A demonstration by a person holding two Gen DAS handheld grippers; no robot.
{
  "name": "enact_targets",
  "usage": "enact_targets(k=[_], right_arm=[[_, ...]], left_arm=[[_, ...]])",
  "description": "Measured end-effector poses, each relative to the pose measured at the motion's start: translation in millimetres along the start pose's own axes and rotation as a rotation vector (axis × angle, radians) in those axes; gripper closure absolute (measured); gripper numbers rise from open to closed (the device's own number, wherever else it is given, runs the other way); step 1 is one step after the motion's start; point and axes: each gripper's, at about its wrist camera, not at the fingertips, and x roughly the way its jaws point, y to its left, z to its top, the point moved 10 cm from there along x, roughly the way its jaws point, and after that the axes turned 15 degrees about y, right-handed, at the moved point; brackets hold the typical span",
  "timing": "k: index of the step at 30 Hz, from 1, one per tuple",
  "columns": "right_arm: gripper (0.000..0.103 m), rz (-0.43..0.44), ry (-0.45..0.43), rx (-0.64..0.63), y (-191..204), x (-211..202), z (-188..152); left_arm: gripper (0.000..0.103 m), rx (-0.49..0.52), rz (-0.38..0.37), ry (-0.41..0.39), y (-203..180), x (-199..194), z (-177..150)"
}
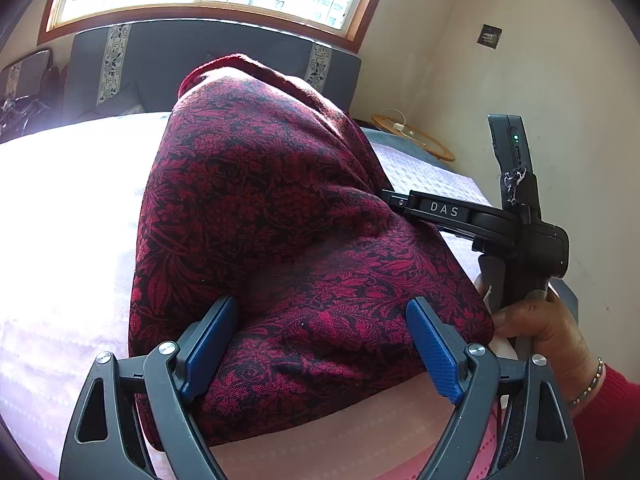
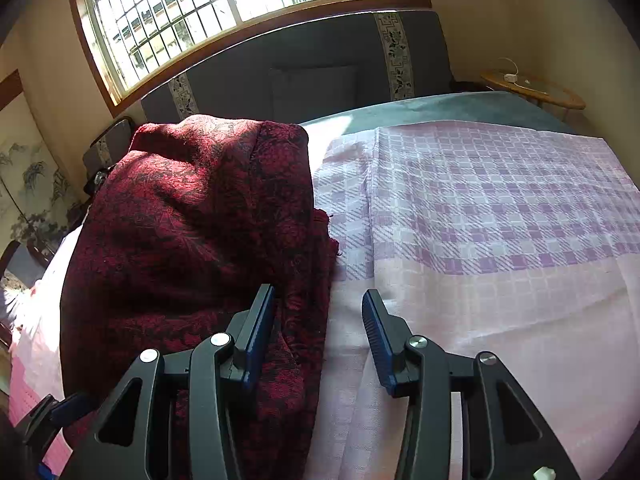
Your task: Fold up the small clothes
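Note:
A dark red garment (image 1: 260, 200) with a black floral pattern lies folded in a thick bundle on the bed. In the left wrist view my left gripper (image 1: 326, 344) stands wide open at its near edge, the cloth lying between the blue pads (image 1: 436, 352) without being pinched. In the right wrist view the same garment (image 2: 180, 220) fills the left half. My right gripper (image 2: 318, 328) is open over its right edge: the left finger rests against the cloth, the right finger hangs over the bare sheet. A hand (image 1: 540, 328) holds the right gripper's handle.
A pink and purple checked sheet (image 2: 480, 220) covers the bed, over a teal blanket (image 2: 440, 108). A dark padded headboard (image 2: 320, 60) and a barred window (image 2: 200, 8) stand behind. A round wooden side table (image 2: 532, 88) with a white charger sits in the far right corner.

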Motion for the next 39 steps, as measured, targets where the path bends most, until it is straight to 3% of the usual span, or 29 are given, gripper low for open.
enact_targets(k=[4, 9, 15, 24, 35, 39], right_arm=[[0.062, -0.002, -0.001, -0.001, -0.1, 0.0, 0.2], [0.080, -0.007, -0.016, -0.033, 6.8, -2.8, 0.3], [0.083, 0.050, -0.029, 0.032, -2.3, -5.7, -0.4], [0.087, 0.076, -0.031, 0.004, 4.2, -6.3, 0.4], [0.076, 0.166, 0.031, -0.031, 17.6, -14.6, 24.7], [0.060, 0.155, 0.057, -0.042, 25.4, -6.3, 50.5]], left_arm=[[0.017, 0.002, 0.007, 0.000, 0.1, 0.2, -0.3], [0.016, 0.000, 0.005, 0.000, 0.3, 0.0, 0.0], [0.016, -0.004, -0.004, -0.002, 0.8, 0.3, -0.3], [0.016, -0.005, -0.003, -0.002, 1.3, 0.3, -0.3], [0.016, -0.008, -0.004, -0.002, 1.6, 1.6, 0.7], [0.016, -0.011, -0.009, -0.004, 1.1, 1.4, 0.4]])
